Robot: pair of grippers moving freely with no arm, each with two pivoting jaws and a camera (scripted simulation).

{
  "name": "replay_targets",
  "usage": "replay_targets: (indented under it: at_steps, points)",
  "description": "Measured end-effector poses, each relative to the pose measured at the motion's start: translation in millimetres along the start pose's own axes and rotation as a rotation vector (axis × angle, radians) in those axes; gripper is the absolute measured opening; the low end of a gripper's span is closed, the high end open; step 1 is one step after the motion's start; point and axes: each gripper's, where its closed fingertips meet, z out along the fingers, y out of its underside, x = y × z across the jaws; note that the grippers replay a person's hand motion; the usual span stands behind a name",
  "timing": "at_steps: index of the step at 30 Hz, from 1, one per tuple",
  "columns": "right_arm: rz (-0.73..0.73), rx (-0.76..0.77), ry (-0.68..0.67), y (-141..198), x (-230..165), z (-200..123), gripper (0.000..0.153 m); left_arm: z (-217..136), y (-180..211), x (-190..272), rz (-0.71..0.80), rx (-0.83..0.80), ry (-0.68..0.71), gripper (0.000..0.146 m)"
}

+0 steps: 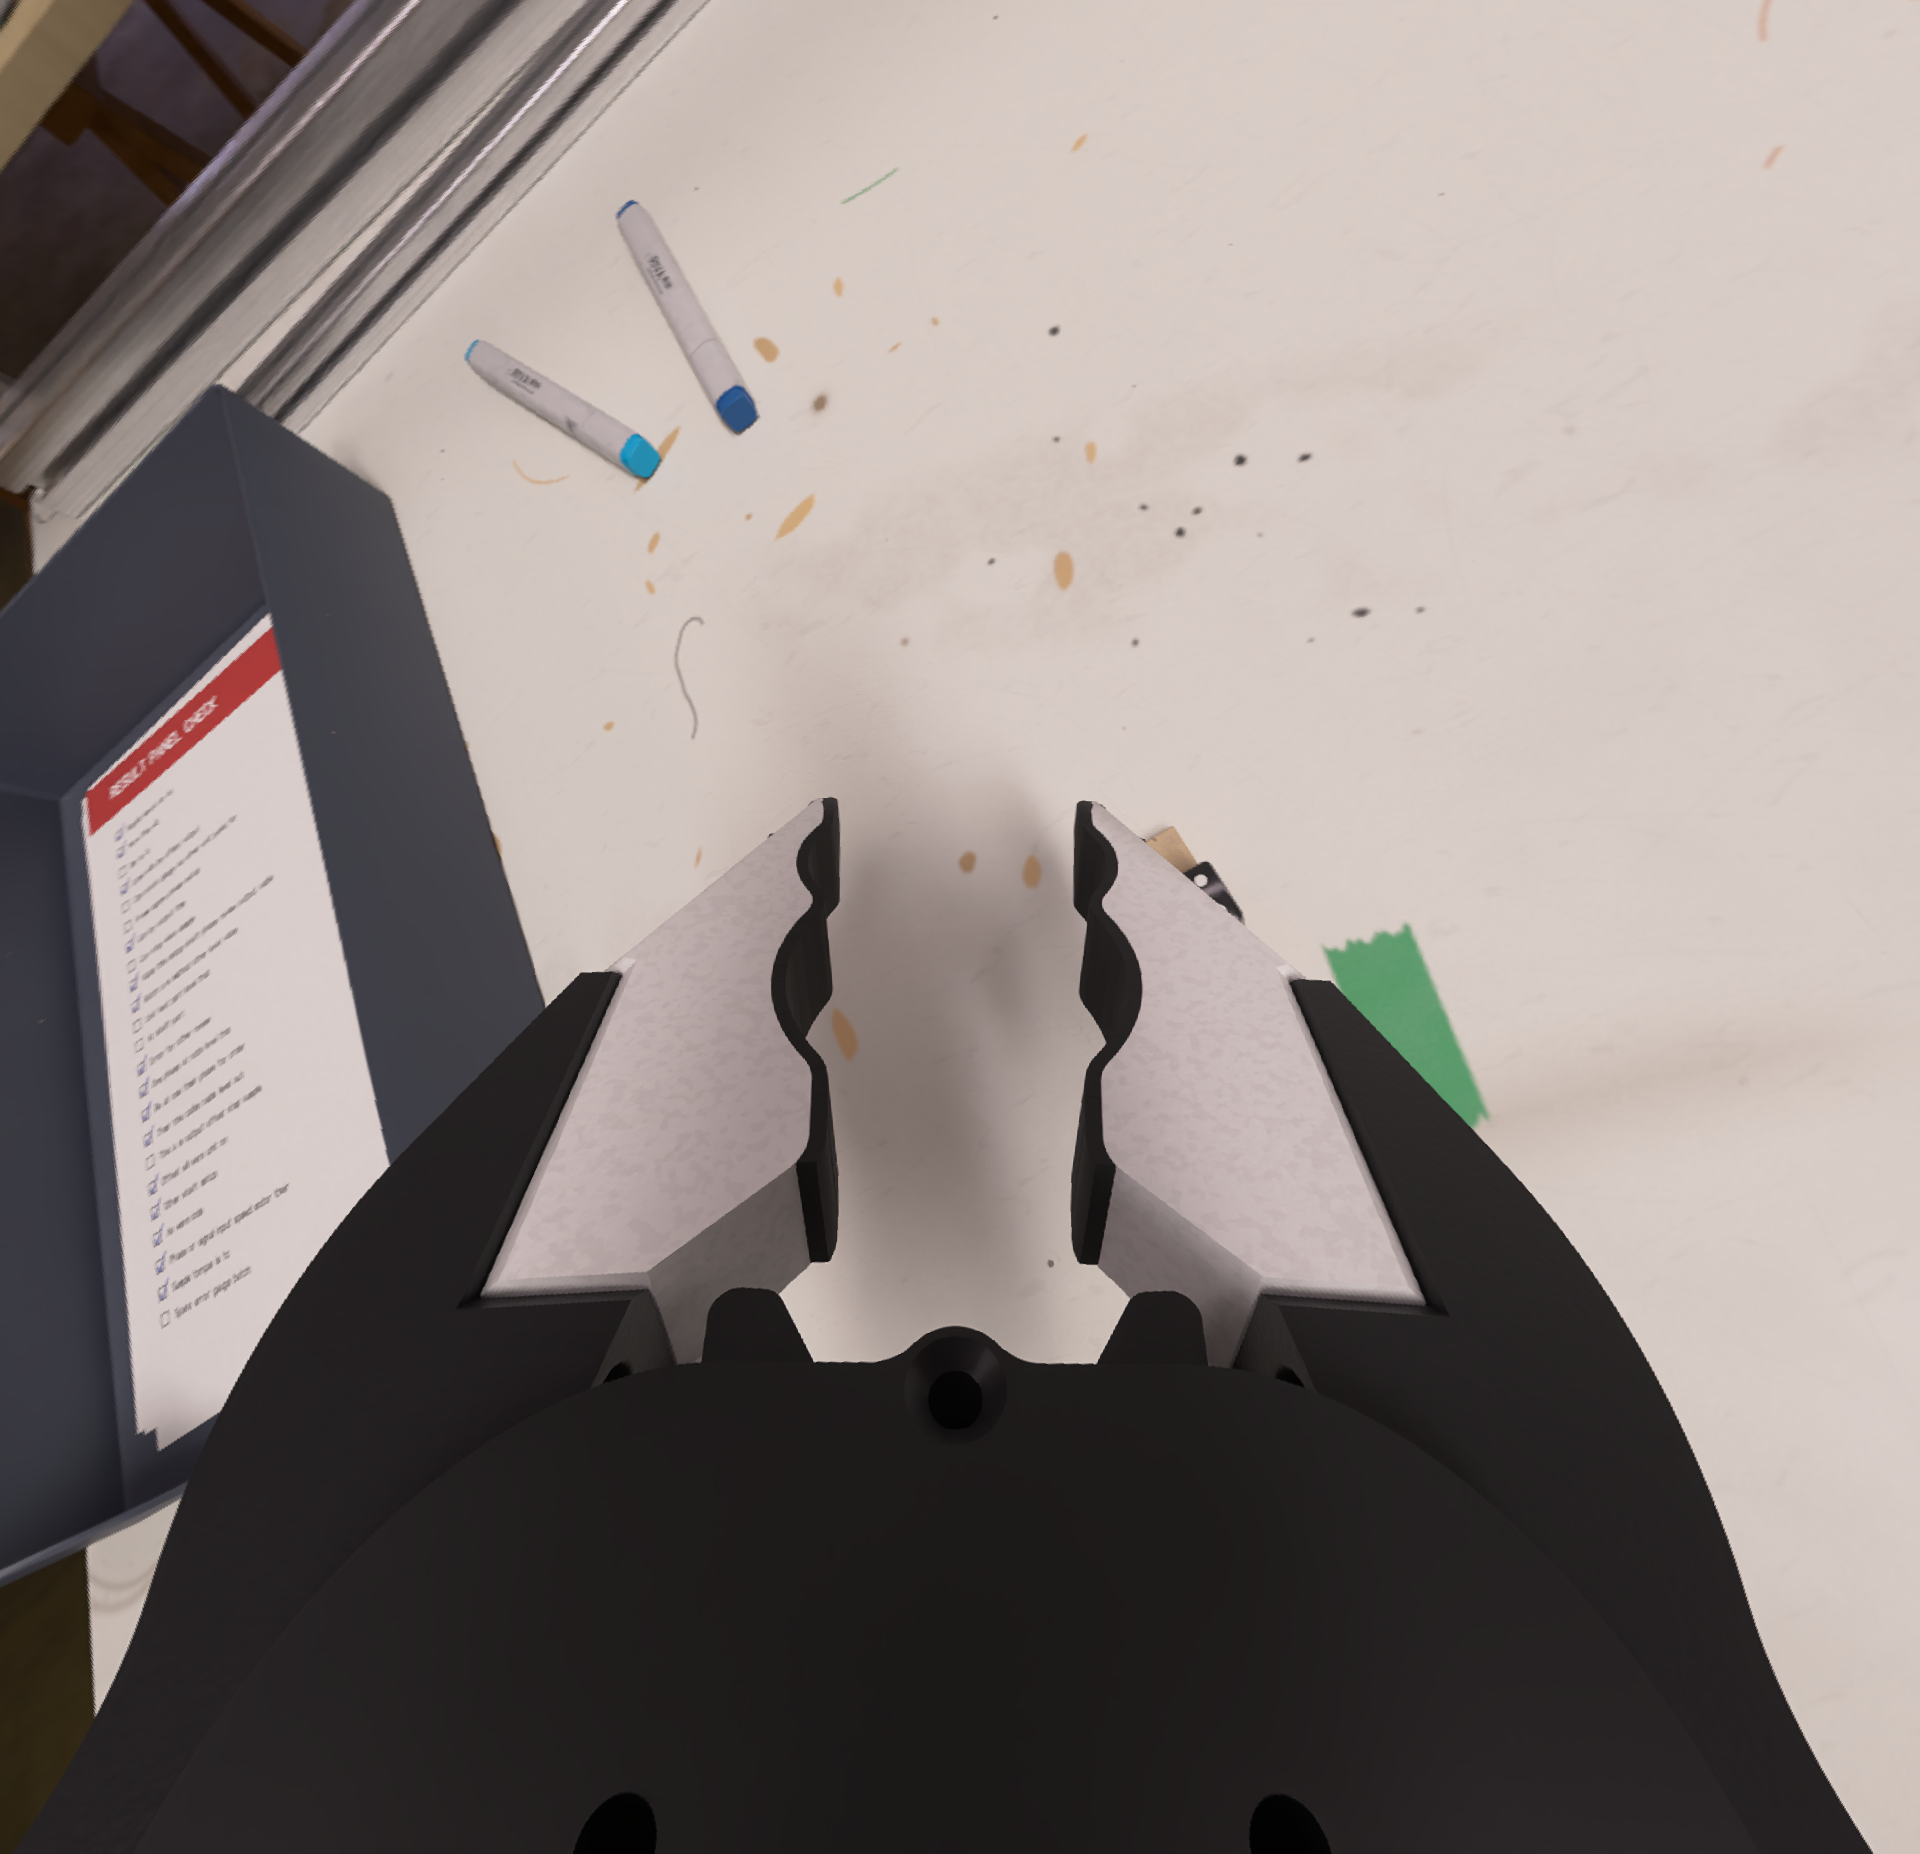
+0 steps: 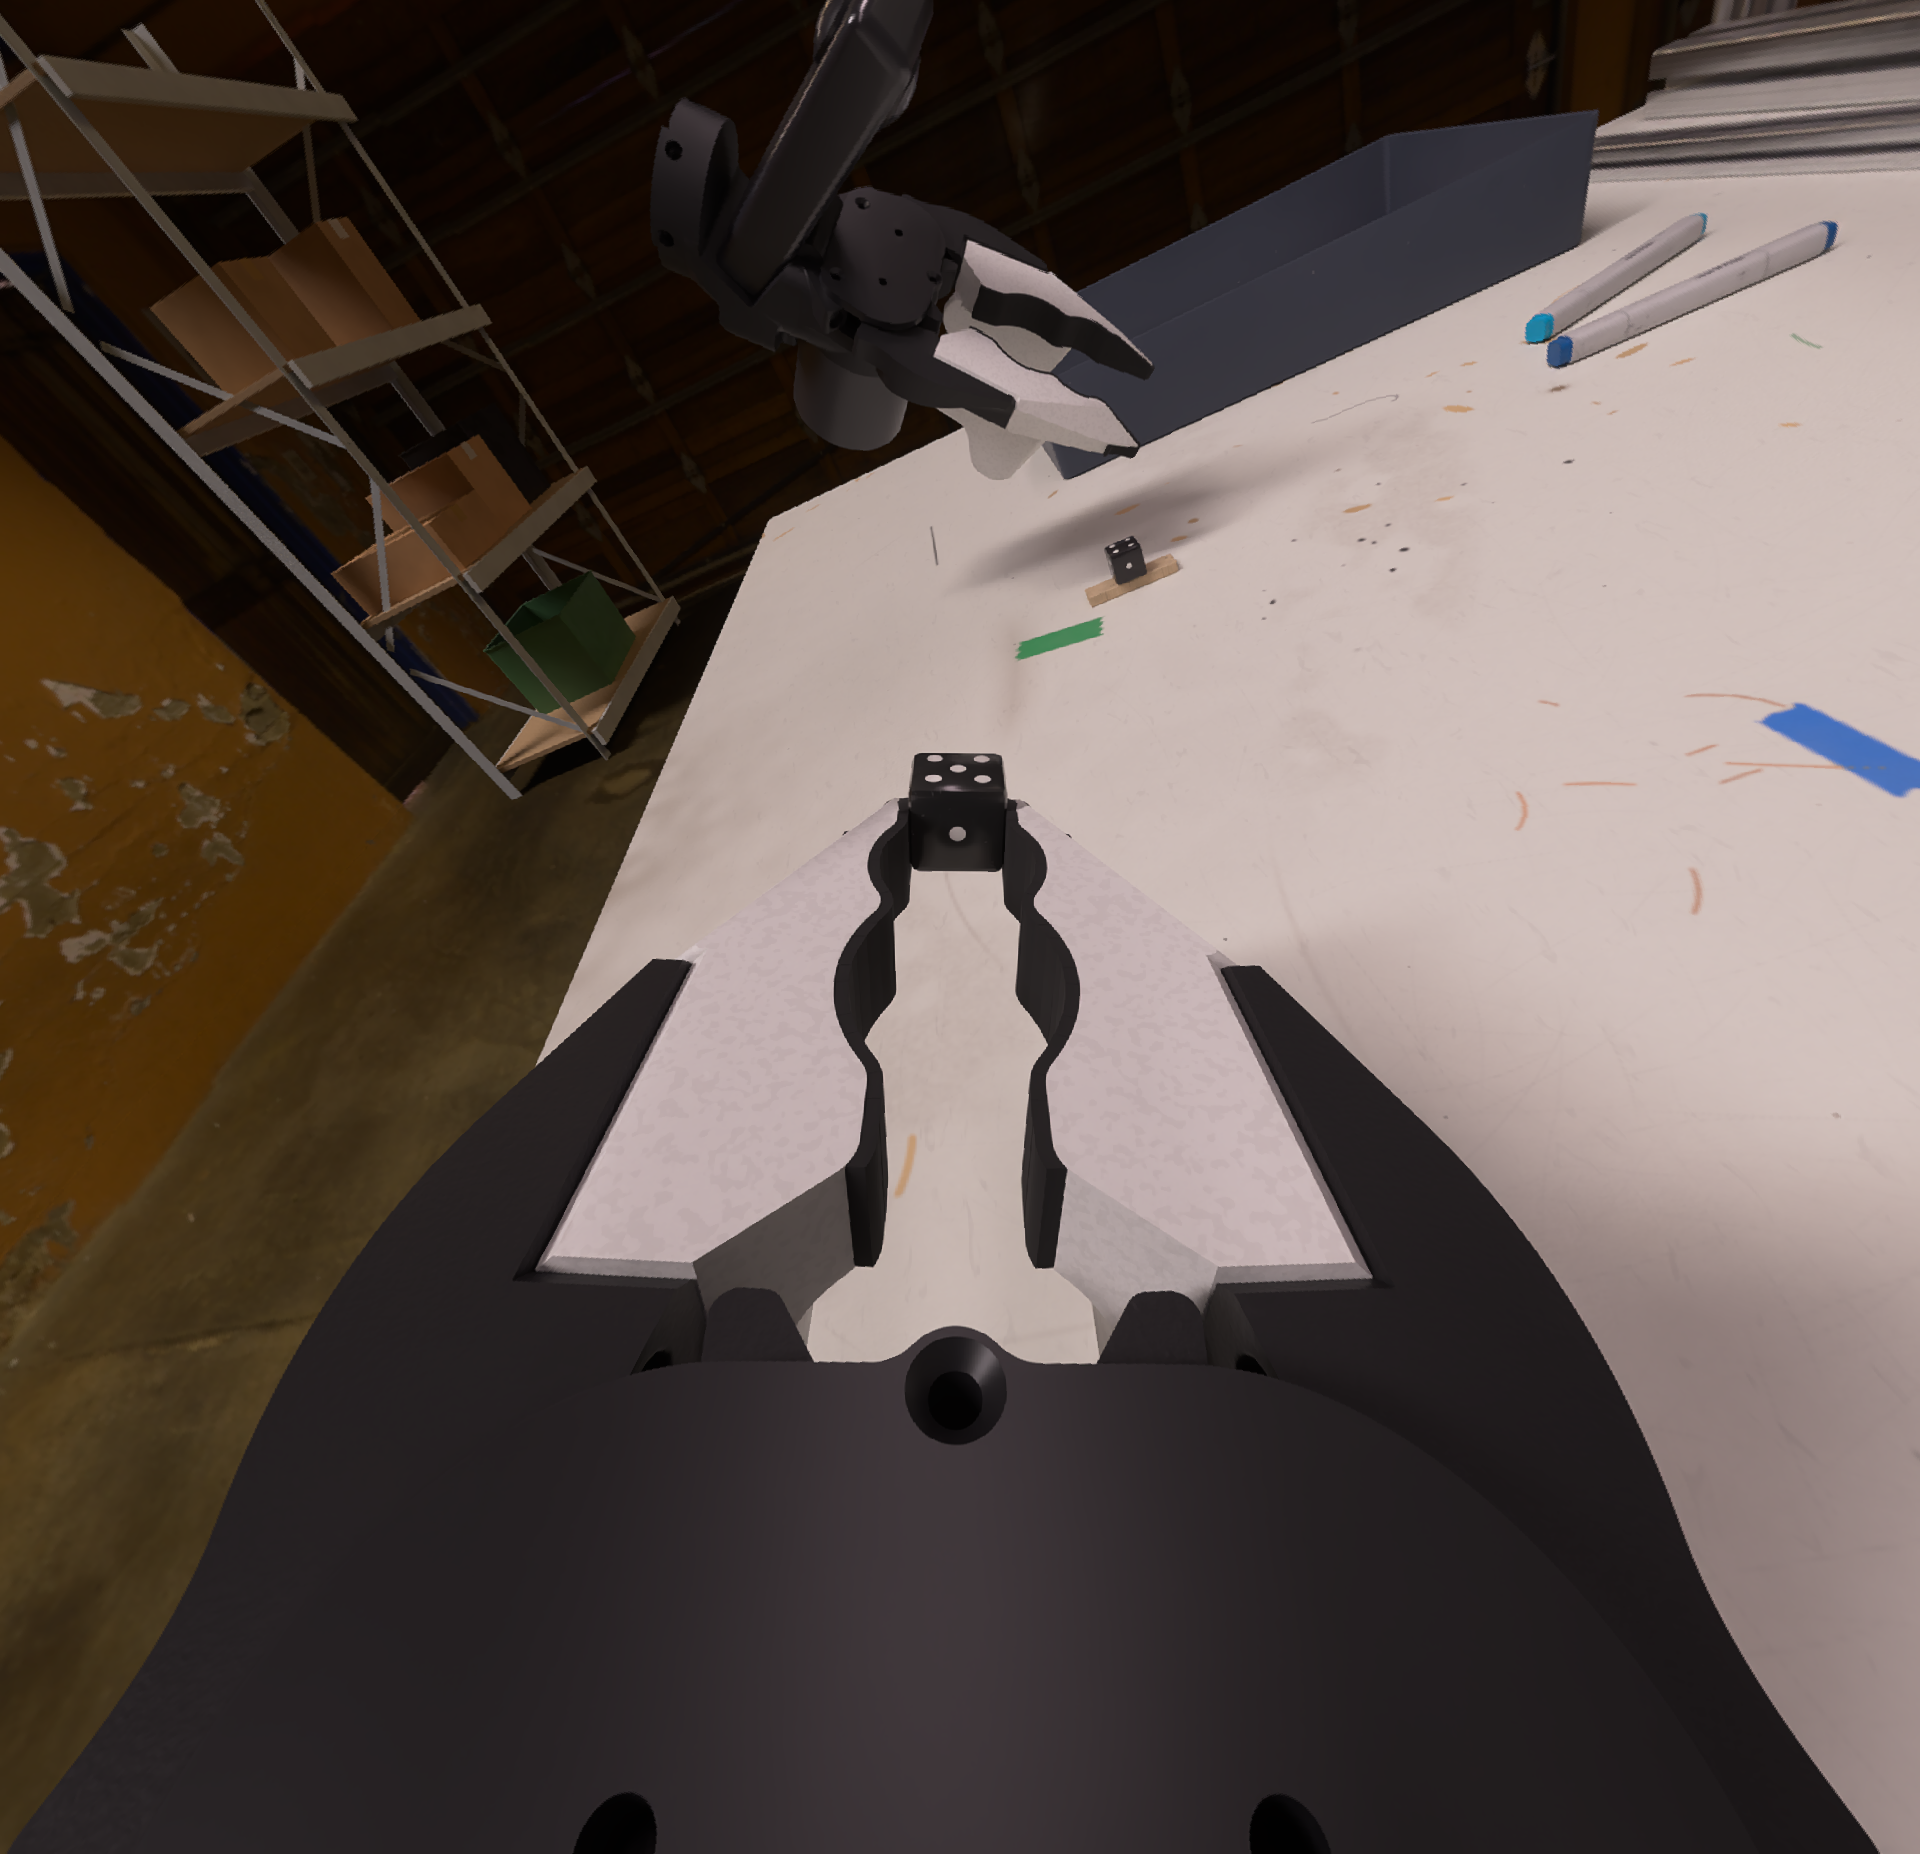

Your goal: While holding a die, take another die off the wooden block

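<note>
My right gripper (image 2: 957, 812) is shut on a black die (image 2: 956, 810) with white pips, held at the fingertips above the white table. A second black die (image 2: 1123, 558) stands on a small flat wooden block (image 2: 1130, 580) farther off on the table. My left gripper (image 1: 956, 817) is open and empty. It also shows in the right wrist view (image 2: 1138, 407), hovering above and just beyond the block. In the left wrist view only a corner of the block (image 1: 1172, 845) and an edge of the die (image 1: 1210, 882) peek out beside the right finger.
A grey tray (image 1: 312, 599) holding a printed sheet (image 1: 208, 1025) sits at the table's left; it also shows in the right wrist view (image 2: 1351, 266). Two white markers (image 1: 686, 318) lie beyond. Green tape (image 2: 1060, 641) and blue tape (image 2: 1844, 750) stick to the table. A shelf rack (image 2: 364, 402) stands off the table edge.
</note>
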Motion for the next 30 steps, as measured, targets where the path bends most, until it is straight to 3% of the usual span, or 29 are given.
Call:
replay_targets:
  at_steps: [3, 6, 18, 22, 25, 30]
  points:
    - [0.002, 0.000, 0.000, 0.2, 0.5, -0.1, 0.016, -3.0, -1.0, 7.8, 0.001, -0.002, 0.067, 0.043]
    - [0.004, -0.002, -0.001, 0.8, 0.8, -0.1, 0.016, -3.1, 3.0, 16.8, -0.001, -0.040, 0.148, 0.052]
    - [0.006, -0.003, 0.001, 1.8, 1.8, -0.5, 0.016, 0.5, 6.4, 18.6, 0.019, -0.041, 0.125, 0.051]
    - [0.011, 0.001, 0.005, 1.8, 2.8, -0.9, 0.016, -9.9, 4.5, 41.4, 0.120, -0.025, 0.187, 0.036]
    - [0.014, 0.003, 0.007, 1.6, 3.4, -1.2, 0.016, -21.1, 17.7, 71.8, 0.219, -0.110, 0.277, 0.014]
    - [0.016, 0.004, 0.009, 1.6, 3.5, -1.3, 0.016, -18.0, 40.0, 94.6, 0.065, -0.230, 0.311, 0.009]
